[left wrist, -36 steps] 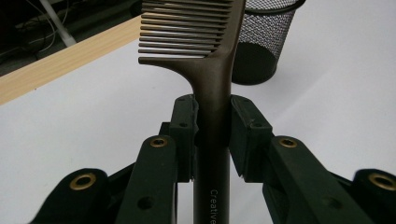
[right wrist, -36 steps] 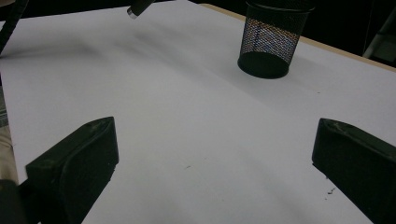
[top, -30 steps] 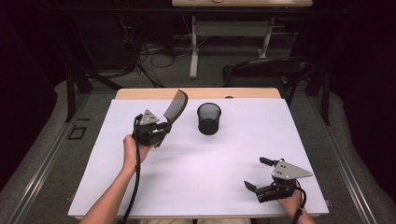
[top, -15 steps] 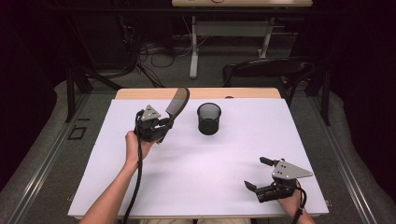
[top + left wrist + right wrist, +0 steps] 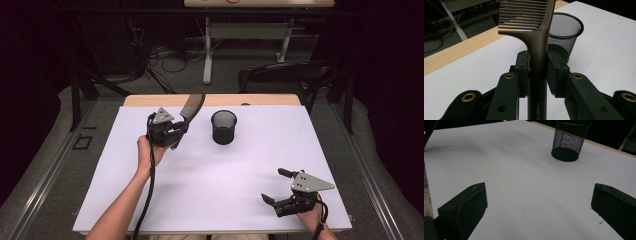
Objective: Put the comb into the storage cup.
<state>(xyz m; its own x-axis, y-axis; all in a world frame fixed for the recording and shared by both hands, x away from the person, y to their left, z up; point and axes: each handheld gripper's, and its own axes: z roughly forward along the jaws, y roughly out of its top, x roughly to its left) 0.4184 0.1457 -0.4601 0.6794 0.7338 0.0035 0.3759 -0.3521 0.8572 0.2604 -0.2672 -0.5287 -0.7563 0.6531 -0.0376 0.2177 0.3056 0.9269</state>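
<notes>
A dark brown comb [image 5: 191,107] [image 5: 537,47] is clamped by its handle in my left gripper [image 5: 176,131] [image 5: 537,70], teeth end up and tilted toward the black mesh cup [image 5: 223,127] [image 5: 565,32] [image 5: 570,141]. The gripper is held above the table, left of the cup. The cup stands upright near the far middle of the white sheet. My right gripper [image 5: 279,186] [image 5: 536,207] rests at the near right of the table, its jaws wide open with nothing between them.
A white sheet [image 5: 215,175] covers the wooden table [image 5: 220,100]. A black chair [image 5: 285,75] stands behind the far edge, with cables and a desk frame on the floor beyond.
My left hand has carried the comb slightly right, toward the cup. The right gripper has stayed still.
</notes>
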